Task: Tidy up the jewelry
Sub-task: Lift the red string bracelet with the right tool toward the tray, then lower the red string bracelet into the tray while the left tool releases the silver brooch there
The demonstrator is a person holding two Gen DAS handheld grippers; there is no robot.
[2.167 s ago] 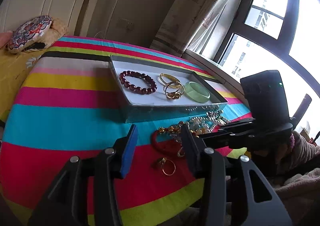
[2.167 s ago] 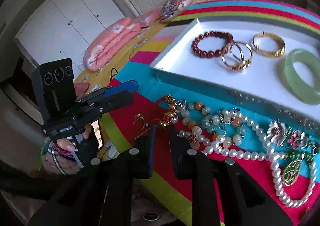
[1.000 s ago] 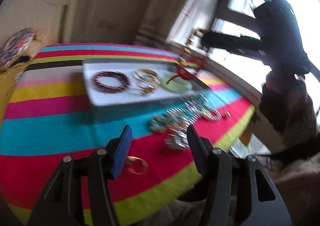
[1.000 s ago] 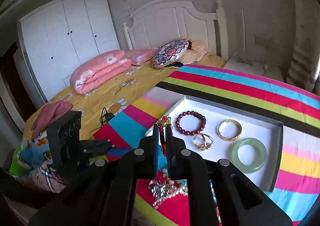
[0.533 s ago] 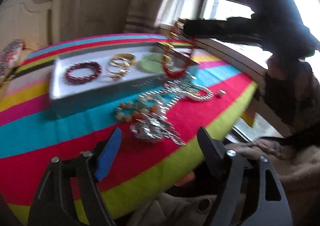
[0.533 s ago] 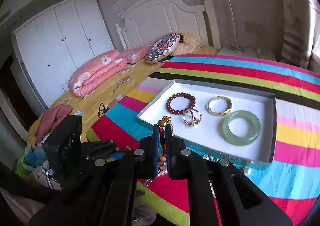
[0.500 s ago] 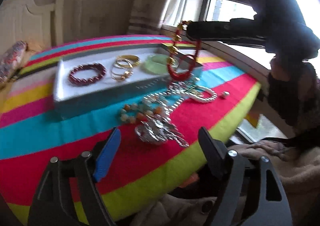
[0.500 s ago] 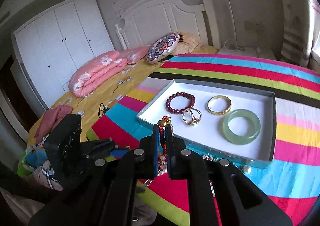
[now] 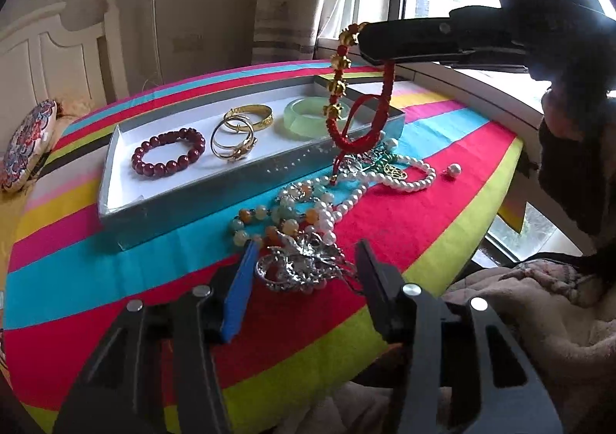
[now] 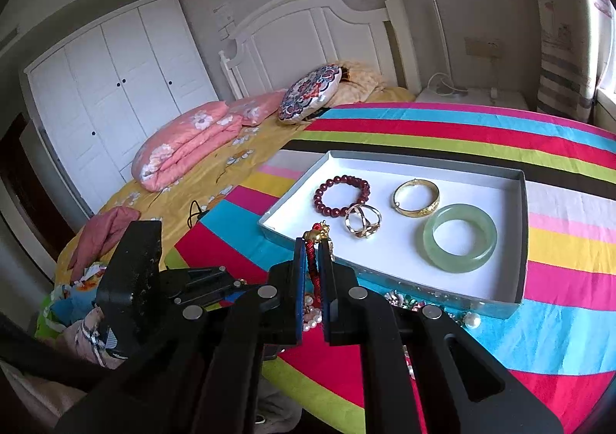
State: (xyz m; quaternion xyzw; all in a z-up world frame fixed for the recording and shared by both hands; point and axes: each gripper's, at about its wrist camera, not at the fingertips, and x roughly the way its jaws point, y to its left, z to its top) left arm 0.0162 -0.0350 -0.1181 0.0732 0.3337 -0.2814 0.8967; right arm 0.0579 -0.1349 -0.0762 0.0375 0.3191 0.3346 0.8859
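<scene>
Red cord bracelet (image 9: 360, 114) pinched in right gripper (image 10: 312, 261), awaiting release into tray (image 10: 518, 234) at one o'clock; left gripper (image 9: 304, 268), just narrowing, half-open and empty astride silver brooch (image 9: 300, 264).

Count time: one shallow grey cardboard tray (image 9: 184, 203) with four bangles and bracelets in it – one dark red bead bracelet (image 9: 168, 157), one engraved gold bangle (image 10: 416, 198), one interlocked gold ring set (image 9: 233, 141), one pale green jade bangle (image 10: 459, 237).

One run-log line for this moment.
right hand-held gripper: shut on red cord bracelet, above tray | left hand-held gripper: closing around silver brooch
</scene>
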